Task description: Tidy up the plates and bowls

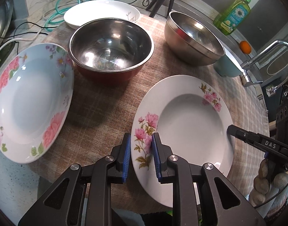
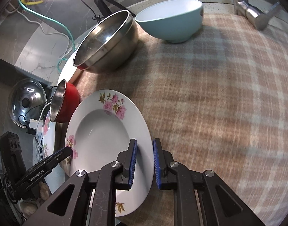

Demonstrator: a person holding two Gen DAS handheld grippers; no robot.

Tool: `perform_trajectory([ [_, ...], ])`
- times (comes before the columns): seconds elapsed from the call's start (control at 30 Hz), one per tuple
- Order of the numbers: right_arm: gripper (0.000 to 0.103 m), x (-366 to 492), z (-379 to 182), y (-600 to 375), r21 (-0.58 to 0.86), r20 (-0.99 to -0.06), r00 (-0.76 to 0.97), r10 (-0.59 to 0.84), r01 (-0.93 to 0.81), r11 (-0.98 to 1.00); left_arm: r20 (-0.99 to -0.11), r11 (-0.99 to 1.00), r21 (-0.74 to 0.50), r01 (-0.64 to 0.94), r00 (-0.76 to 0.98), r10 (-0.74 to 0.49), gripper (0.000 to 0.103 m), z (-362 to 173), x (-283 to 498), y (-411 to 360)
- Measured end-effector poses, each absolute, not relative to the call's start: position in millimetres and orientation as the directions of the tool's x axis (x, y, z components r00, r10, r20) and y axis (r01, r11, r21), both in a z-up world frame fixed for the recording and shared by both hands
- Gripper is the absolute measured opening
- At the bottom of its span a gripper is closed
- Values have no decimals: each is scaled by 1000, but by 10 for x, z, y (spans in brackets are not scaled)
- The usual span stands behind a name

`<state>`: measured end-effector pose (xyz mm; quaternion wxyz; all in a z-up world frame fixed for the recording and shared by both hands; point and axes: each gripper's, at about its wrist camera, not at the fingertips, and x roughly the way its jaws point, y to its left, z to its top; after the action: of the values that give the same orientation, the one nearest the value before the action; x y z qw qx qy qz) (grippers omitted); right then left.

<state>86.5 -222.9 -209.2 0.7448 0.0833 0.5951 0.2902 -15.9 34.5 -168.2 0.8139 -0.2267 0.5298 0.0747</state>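
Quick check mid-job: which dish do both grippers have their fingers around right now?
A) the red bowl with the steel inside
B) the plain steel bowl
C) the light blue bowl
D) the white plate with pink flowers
D: the left gripper straddles one edge of the white plate with pink flowers, and the right gripper straddles the opposite edge.

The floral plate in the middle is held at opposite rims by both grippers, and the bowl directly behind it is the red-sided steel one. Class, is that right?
One error. Both grippers, left gripper and right gripper, straddle the floral plate at opposite rims, but the left wrist view shows the red-sided bowl behind and to its left, not directly behind.
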Motion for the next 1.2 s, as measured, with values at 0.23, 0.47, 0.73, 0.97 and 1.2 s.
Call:
perform_trajectory([
  [0.23, 16, 734, -2110, -2275, 475, -838, 127, 531, -311, 823, -898, 899, -275, -339, 424, -115, 21, -1670, -139, 336],
  [0.47, 16, 640, -2120, -2303, 476, -838, 131, 530, -301, 827, -899, 910, -262, -322, 424, -108, 21, -1673, -94, 323],
  [0.73, 16, 639, -2113, -2295, 462, -843, 135, 520, -313, 830, -901, 915, -253, -314, 421, -105, 21, -1674, -77, 312],
  [0.97, 26, 659, -2004, -2355, 435, -845, 188, 500, -301, 848, -899, 916, -251, -313, 426, -101, 21, -1639, -144, 350],
  [1.2, 35, 599, -1802, -2377, 403, -838, 244, 488, -327, 855, -882, 909, -271, -316, 460, -103, 21, -1465, -288, 452],
])
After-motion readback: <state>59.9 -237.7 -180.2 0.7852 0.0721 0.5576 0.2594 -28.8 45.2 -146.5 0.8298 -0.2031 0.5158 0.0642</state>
